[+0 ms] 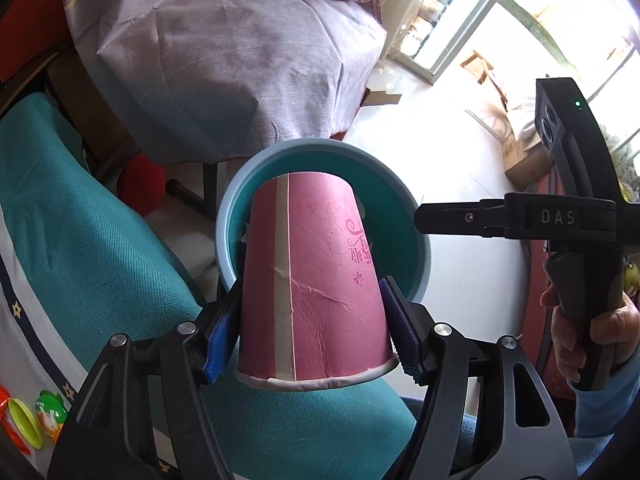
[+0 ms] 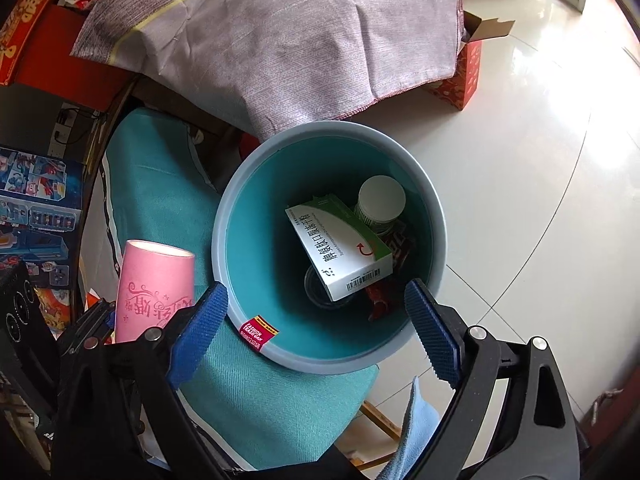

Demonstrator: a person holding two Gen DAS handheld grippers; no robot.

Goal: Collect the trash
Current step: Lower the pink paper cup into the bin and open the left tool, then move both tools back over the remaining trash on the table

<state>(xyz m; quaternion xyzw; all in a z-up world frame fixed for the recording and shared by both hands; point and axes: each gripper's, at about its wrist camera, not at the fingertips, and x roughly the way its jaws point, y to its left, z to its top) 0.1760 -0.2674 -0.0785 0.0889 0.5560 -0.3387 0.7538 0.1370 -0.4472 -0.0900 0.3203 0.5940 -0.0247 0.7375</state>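
Note:
My left gripper (image 1: 312,320) is shut on a pink paper cup (image 1: 316,280), held with its base pointing away, in front of the blue trash bin (image 1: 236,200). In the right wrist view the cup (image 2: 154,288) sits left of the bin (image 2: 240,184), over the teal cloth. My right gripper (image 2: 316,320) is open and empty, hovering over the bin's near rim. It shows side-on in the left wrist view (image 1: 440,220). The bin holds a white and green medicine box (image 2: 340,248), a white-lidded jar (image 2: 382,196) and dark wrappers.
A teal cloth (image 2: 160,184) covers the table by the bin. A grey-purple cloth (image 2: 280,32) drapes furniture behind. A red carton (image 2: 464,76) stands on the white tiled floor. A green-lidded packet (image 1: 50,416) lies at the left. Toy boxes (image 2: 36,200) stand at the left.

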